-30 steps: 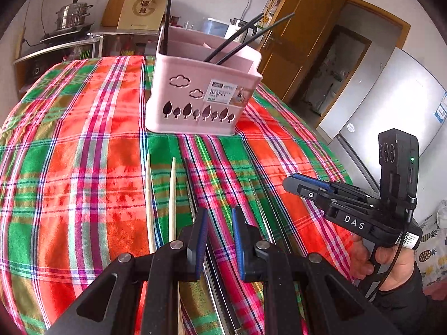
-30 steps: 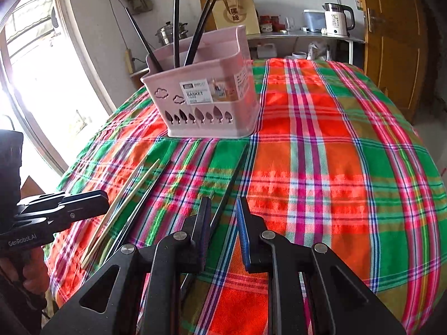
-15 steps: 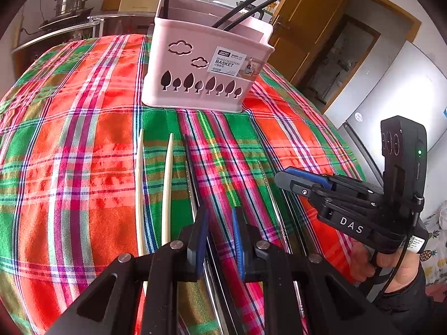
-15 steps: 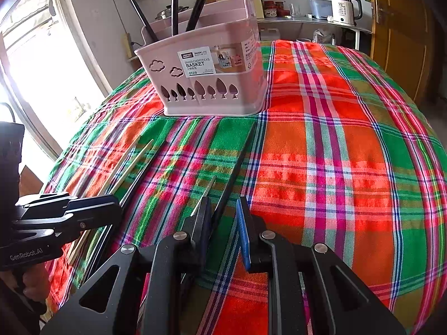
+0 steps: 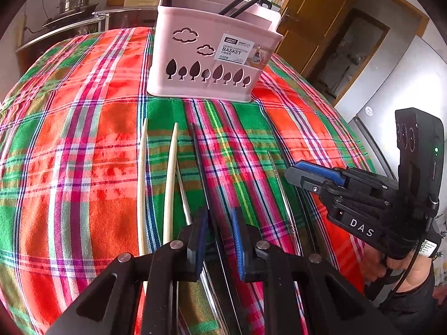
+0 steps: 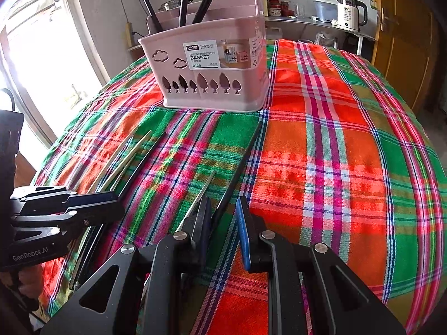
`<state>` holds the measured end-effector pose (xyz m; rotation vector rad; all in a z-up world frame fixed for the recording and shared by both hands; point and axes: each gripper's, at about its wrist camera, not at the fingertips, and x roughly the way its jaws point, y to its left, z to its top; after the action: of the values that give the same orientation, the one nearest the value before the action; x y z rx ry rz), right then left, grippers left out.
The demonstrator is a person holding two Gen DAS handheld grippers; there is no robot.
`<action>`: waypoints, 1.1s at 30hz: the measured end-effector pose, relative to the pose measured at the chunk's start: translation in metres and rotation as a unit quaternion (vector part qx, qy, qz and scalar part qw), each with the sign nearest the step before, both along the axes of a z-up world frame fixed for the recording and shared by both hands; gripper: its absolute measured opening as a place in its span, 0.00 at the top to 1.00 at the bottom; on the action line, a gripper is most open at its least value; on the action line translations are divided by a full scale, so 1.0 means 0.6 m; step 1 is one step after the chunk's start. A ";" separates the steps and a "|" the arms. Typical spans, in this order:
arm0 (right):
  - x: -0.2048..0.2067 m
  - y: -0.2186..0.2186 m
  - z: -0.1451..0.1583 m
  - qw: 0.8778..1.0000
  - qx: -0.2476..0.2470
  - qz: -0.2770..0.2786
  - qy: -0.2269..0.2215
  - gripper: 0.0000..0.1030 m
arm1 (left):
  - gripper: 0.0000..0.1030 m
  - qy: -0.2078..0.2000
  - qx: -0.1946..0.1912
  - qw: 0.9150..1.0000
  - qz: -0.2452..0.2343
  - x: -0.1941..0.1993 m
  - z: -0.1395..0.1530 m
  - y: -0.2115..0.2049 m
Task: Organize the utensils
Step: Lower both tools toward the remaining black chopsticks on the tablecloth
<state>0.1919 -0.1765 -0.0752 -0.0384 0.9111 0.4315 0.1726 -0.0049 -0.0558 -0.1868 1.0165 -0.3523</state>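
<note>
Through our left wrist view, the plaid worktop (image 5: pixel 83 153) lies open at left. Our left gripper (image 5: pixel 219 240) straddles a black chopstick (image 5: pixel 199 167) with narrow fingers; grip unclear. Pale chopsticks (image 5: pixel 170 178) lie left, the pink basket (image 5: pixel 209 64) above.

Through our right wrist view, open cloth spreads right. Our right gripper (image 6: pixel 222 231) straddles another black chopstick (image 6: pixel 243 162), fingers narrow.

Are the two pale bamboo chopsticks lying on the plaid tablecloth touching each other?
Apart. The left wrist view shows a strip of cloth between the two pale bamboo chopsticks along their whole visible length, wider at the far tips.
</note>
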 end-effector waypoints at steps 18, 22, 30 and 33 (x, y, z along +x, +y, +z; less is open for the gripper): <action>0.016 -0.070 0.004 0.999 -0.037 0.021 0.017 0.88 | 0.94 0.017 -0.014 0.999 0.045 0.041 -0.003 -0.016; 0.027 -0.067 0.007 0.999 -0.041 -0.004 0.016 0.88 | 0.94 0.021 0.012 0.999 0.029 0.067 0.001 -0.029; 0.056 -0.054 0.005 0.999 -0.041 -0.031 0.017 0.87 | 0.94 0.006 0.065 0.998 -0.009 0.095 0.003 -0.062; 0.061 -0.054 0.005 0.998 -0.041 -0.035 0.018 0.87 | 0.94 0.003 0.086 0.996 -0.019 0.100 0.004 -0.071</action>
<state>0.2287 -0.2086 -0.0720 -0.0738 0.9625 0.3298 0.2327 -0.0474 -0.0534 -0.0130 1.0511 -0.2979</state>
